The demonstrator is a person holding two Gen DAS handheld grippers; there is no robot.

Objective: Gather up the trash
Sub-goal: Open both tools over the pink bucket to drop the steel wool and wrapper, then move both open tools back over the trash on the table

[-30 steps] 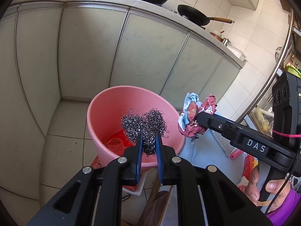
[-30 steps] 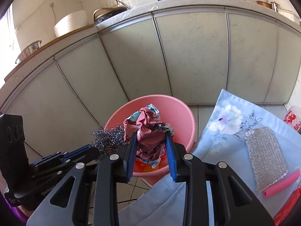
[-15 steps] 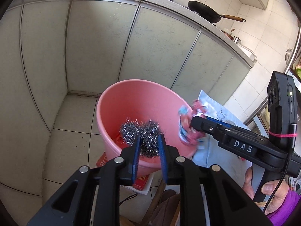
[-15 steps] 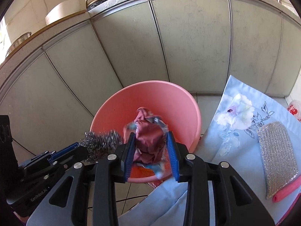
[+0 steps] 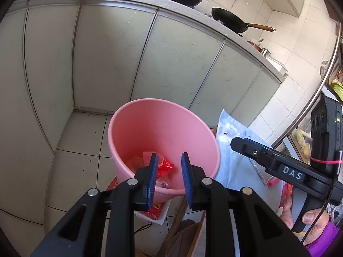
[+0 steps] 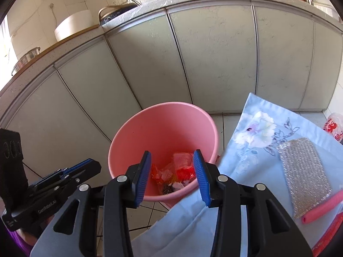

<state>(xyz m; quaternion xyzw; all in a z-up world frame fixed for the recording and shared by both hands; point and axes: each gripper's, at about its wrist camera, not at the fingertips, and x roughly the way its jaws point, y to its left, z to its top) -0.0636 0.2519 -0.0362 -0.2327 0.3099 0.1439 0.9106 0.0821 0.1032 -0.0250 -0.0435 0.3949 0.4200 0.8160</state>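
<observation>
Two hand-held tools hover over a pink bin (image 6: 163, 128) on the kitchen floor. The left tool (image 5: 167, 172) and right tool (image 6: 172, 174) both have their jaws parted and hold nothing. Crumpled red and orange wrappers (image 6: 182, 169) lie at the bin's bottom — trash already inside. Beside the bin, a blue floral cloth covers the table (image 6: 253, 145), carrying a silver scouring pad (image 6: 304, 169) and a pink tube (image 6: 321, 208). A sensible next step: lift both tools clear of the rim before swinging toward the table.
</observation>
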